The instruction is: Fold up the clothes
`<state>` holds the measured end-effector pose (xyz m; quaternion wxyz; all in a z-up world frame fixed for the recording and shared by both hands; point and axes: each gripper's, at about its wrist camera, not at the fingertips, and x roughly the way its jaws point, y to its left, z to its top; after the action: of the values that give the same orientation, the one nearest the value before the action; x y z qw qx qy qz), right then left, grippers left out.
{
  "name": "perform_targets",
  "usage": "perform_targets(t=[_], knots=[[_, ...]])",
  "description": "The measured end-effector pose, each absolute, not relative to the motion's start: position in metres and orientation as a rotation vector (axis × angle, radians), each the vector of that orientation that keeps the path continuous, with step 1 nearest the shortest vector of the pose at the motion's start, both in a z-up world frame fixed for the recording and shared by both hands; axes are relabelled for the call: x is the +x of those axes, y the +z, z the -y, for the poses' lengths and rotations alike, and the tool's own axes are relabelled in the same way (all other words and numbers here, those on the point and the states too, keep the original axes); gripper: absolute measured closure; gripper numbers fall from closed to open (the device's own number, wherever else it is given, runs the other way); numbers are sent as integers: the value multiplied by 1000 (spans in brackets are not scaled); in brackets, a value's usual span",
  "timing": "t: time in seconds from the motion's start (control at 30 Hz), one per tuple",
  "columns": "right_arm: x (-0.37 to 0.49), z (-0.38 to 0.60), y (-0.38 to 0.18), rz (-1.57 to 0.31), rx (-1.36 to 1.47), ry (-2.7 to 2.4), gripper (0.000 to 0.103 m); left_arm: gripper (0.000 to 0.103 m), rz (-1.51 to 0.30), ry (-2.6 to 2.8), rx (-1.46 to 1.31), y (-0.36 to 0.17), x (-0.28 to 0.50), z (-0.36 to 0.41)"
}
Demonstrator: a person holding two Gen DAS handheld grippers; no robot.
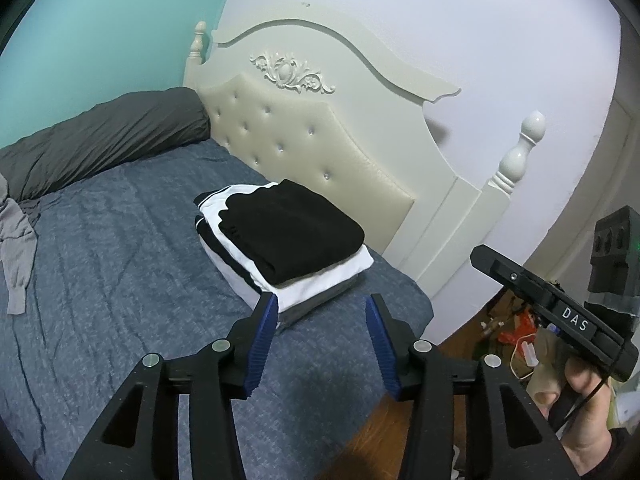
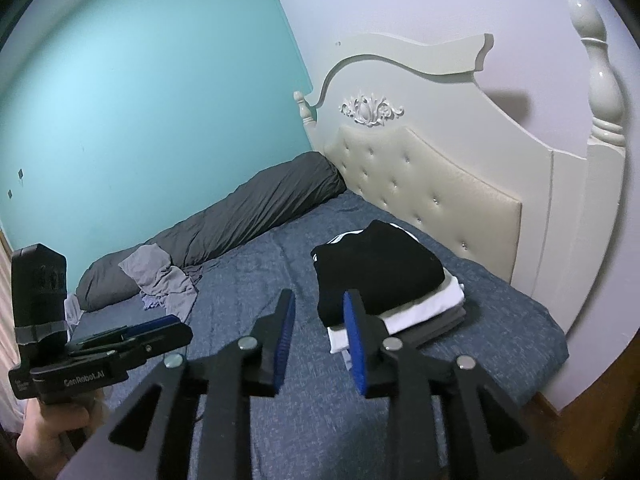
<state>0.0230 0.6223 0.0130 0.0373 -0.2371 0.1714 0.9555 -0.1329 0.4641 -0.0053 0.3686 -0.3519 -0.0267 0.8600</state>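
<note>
While both jaws gape empty, a neat folded stack (image 1: 280, 240), black garment (image 2: 376, 268) atop white.

The left gripper (image 1: 322, 306) points forward and somewhat downward, its blue-padded jaws standing apart with nothing between them. The right gripper (image 2: 318, 302) sits just beside it at a similar tilt, jaws parted more narrowly and empty. A bare hand (image 1: 580, 408) grips each handle.
</note>
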Motion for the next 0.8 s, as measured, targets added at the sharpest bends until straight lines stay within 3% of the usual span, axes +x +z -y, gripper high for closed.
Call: perform_targets(t=[0.33, 0.43, 0.7, 0.8], knots=[[42, -601, 12, -513, -738, 2930, 72, 48, 56, 2220, -887, -1, -114, -447], [47, -594, 13, -514, -736, 2931, 59, 48, 57, 2222, -882, 0, -110, -441], [61, -574, 15, -481, -727, 2928, 55, 43, 59, 2234, -872, 1, -99, -425], [65, -569, 14, -477, -728, 2921, 47, 42, 57, 2237, -873, 0, -95, -420]])
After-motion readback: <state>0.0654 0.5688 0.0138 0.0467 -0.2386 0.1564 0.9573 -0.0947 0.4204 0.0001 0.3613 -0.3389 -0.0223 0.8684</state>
